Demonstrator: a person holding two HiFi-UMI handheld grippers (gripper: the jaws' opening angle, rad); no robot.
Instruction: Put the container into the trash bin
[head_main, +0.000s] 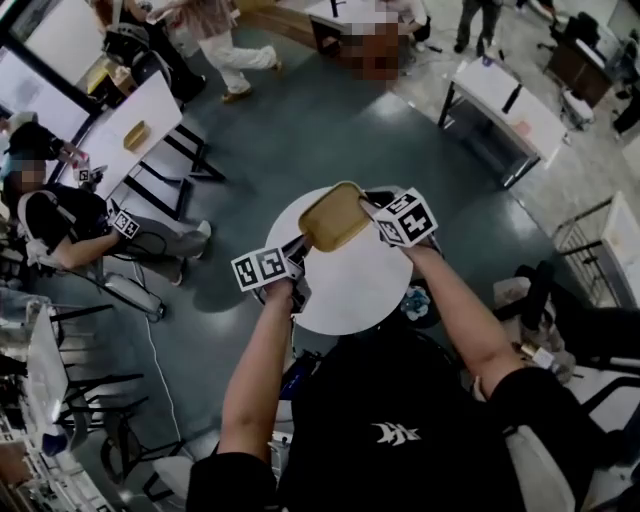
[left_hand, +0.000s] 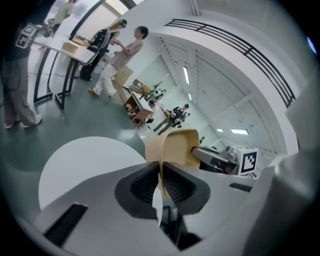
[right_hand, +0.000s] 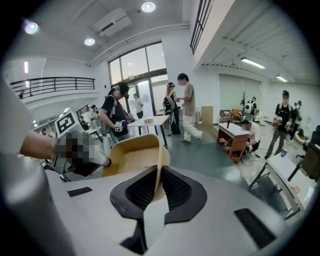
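A tan, shallow paper container (head_main: 334, 216) hangs in the air above a round white table (head_main: 345, 290). My left gripper (head_main: 300, 246) is shut on the container's near-left rim, and my right gripper (head_main: 368, 210) is shut on its right rim. In the left gripper view the thin tan wall of the container (left_hand: 172, 147) is pinched between the black pads at the left gripper (left_hand: 161, 181). The right gripper view shows the container (right_hand: 135, 157) open toward the camera, its rim clamped in the right gripper (right_hand: 159, 185). No trash bin is in sight.
White tables (head_main: 140, 130) with black legs stand at the left, with a seated person (head_main: 60, 225) beside them. Another white table (head_main: 505, 100) stands at the upper right. People walk at the far end (head_main: 215, 40). A wire rack (head_main: 585, 240) stands at the right.
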